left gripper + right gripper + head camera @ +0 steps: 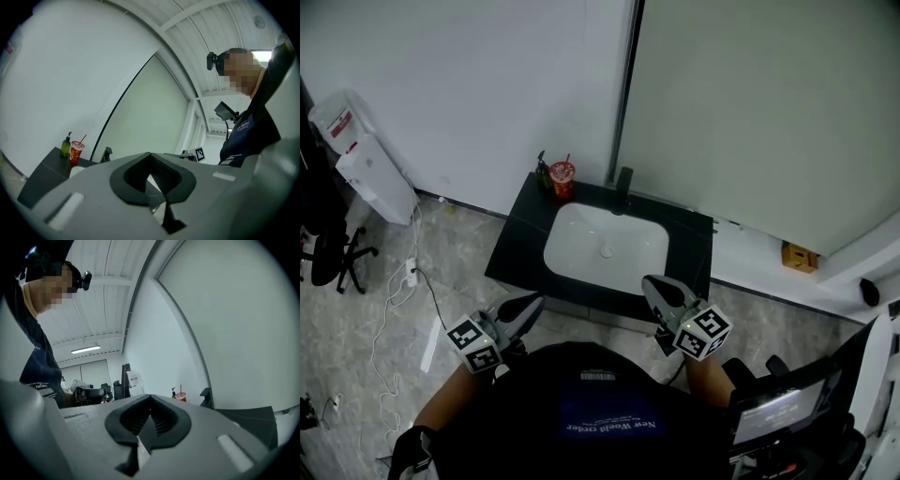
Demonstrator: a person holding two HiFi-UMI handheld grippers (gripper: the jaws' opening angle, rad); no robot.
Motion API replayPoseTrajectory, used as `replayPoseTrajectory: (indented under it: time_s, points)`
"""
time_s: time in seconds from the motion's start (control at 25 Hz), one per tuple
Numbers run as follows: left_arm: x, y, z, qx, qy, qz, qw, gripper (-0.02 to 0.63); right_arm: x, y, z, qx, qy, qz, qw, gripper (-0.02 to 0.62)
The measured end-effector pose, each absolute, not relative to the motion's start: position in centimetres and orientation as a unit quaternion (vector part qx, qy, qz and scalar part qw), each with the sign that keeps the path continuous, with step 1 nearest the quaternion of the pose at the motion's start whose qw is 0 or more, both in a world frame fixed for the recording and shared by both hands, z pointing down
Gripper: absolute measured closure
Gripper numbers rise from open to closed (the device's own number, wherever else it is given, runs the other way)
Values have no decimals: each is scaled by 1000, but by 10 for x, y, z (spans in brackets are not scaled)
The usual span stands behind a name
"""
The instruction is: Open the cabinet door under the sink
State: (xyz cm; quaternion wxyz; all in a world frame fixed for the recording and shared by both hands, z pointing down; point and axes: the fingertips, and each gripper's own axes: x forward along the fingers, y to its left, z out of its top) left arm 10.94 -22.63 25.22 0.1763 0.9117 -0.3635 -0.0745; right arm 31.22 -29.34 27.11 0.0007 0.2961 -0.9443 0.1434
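Note:
The black sink cabinet with its white basin stands against the wall ahead of me. From above I see only its top and front edge; the door below is hidden. My left gripper is just in front of the cabinet's front left part, shut and empty. My right gripper hovers over the front right edge, also shut and empty. In the left gripper view the shut left gripper points along the counter. The right gripper in its own view points across the counter.
A black faucet, a red cup and a soap bottle stand at the counter's back. A water dispenser, an office chair and floor cables lie left. A cardboard box sits right.

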Motion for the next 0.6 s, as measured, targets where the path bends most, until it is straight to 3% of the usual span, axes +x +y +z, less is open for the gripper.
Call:
replayPoseTrajectory:
  time_s: [0.32, 0.6]
  points:
    - [75, -254, 251, 919, -351, -75, 162, 604, 285, -301, 261, 313, -940, 138, 10, 595]
    - [42, -266, 269, 914, -342, -99, 194, 604, 247, -320, 257, 316, -938, 140, 30, 595]
